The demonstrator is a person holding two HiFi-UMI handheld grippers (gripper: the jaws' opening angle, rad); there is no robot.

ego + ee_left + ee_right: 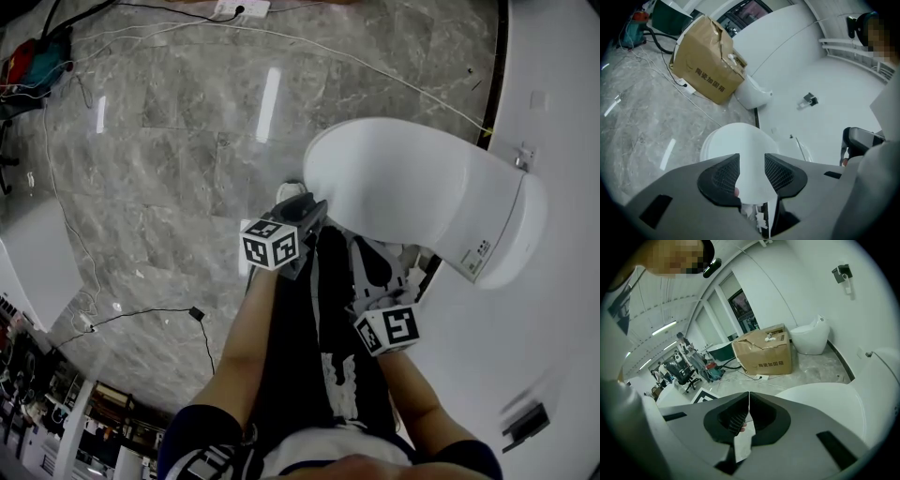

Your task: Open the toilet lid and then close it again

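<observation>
Toilet lid (394, 178) lies shut on the toilet, right in front of us. We cannot tell whether it has yet been lifted once; as things lie, it is down, so either the whole job or nothing is left. Our left claw (752, 165) has its jaws apart and empty, aimed at the lid's front rim. Our right claw (748, 405) is closed on nothing. We read 陶瓷加固箱 on the cardboard box (705, 61). The small sticker (481, 251) on the toilet's side is too tiny to read.
</observation>
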